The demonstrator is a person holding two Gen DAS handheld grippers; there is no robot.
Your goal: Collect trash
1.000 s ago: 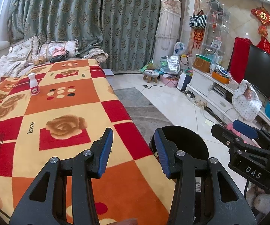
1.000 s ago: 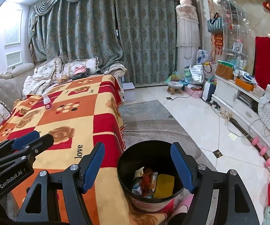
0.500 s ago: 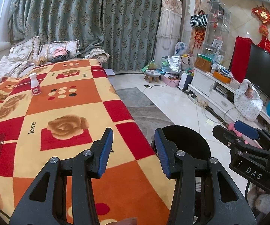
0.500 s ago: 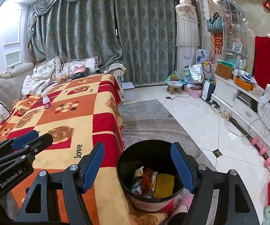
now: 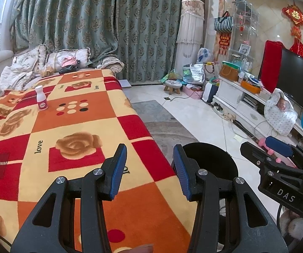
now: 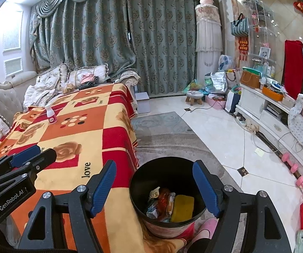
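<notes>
Behind the left gripper (image 5: 150,170), a half-hidden black bin (image 5: 212,160)

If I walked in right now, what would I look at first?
Probably the bright orange-and-red rose blanket, with one small white-and-pink bottle standing at its far end. Next, the black trash bin on the floor beside it, holding wrappers and a yellow sponge.

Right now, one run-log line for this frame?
left gripper: open, empty | right gripper: open, empty, above black round trash bin | white-and-pink small bottle: upright on blanket
</notes>
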